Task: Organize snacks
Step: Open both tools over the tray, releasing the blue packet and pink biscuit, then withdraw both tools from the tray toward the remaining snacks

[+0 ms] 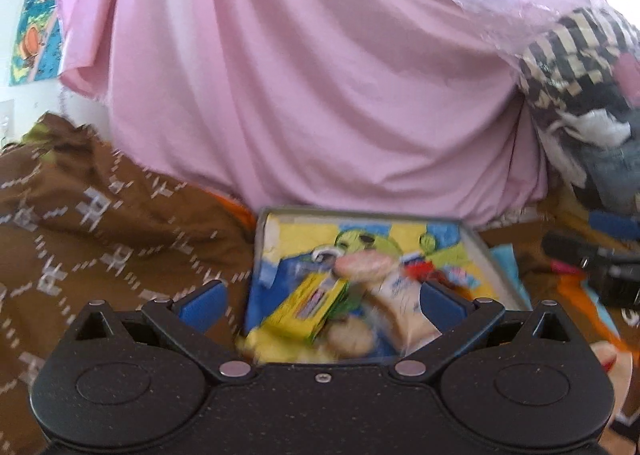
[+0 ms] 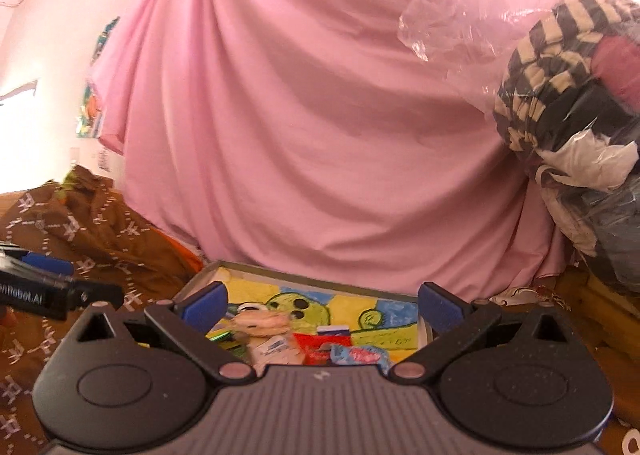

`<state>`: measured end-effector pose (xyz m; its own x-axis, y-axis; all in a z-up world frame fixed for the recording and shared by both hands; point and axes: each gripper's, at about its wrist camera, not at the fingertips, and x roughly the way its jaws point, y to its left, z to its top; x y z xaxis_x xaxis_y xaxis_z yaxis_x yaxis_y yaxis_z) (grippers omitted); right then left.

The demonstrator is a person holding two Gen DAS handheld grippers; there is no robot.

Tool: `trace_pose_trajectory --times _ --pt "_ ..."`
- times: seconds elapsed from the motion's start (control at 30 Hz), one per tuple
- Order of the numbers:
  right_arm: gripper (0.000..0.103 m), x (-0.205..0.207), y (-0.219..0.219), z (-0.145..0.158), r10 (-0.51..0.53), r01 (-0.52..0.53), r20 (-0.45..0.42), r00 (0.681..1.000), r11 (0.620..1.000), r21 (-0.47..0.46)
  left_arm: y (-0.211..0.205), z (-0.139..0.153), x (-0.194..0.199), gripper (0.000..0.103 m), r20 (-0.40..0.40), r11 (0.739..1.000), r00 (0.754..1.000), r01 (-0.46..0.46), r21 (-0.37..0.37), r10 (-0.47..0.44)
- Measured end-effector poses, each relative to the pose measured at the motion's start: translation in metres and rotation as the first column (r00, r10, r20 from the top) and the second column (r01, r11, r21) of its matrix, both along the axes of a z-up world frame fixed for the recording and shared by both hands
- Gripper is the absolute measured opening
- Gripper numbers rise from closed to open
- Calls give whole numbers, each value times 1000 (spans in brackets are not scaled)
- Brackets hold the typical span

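Left wrist view: my left gripper (image 1: 320, 301) is spread wide and empty, with the snack tray (image 1: 486, 255) just ahead between its fingers. My right gripper (image 2: 320, 309), also spread, hovers over that tray's snacks (image 2: 280, 343).

So in the left wrist view the shallow grey-rimmed tray with the cartoon-print liner (image 1: 478, 245) sits dead centre at 6 o'clock on the brown patterned blanket (image 1: 100, 223). In it, the yellow rectangular snack box (image 1: 304, 305) lies at the tray's 7 o'clock, the round pale cookie (image 1: 362, 265) in the middle, the white plastic snack packet (image 1: 404, 303) just right of the box. The pink draped sheet (image 1: 300, 75) hangs behind at 12, the clear plastic bag of striped clothes (image 1: 576, 67) at 2.
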<state>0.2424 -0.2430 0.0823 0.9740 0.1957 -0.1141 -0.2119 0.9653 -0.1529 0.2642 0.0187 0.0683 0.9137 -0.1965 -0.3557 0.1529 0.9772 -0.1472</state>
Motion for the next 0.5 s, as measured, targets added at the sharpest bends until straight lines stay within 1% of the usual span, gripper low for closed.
trace_pose_trajectory --times 0.23,0.4,0.5 --pt "103 -45 5 -7 12 -13 -11 1000 1000 -23 13 -22 -50 102 -90 1000 996 -3 1 3" --pt "103 -80 6 -21 17 -18 -41 999 1000 -25 17 -38 -79 102 -126 1000 992 0 4 0" --pt "103 -98 7 -31 5 -7 -65 998 999 -31 18 -45 -95 102 -145 1000 989 4 -6 -5"
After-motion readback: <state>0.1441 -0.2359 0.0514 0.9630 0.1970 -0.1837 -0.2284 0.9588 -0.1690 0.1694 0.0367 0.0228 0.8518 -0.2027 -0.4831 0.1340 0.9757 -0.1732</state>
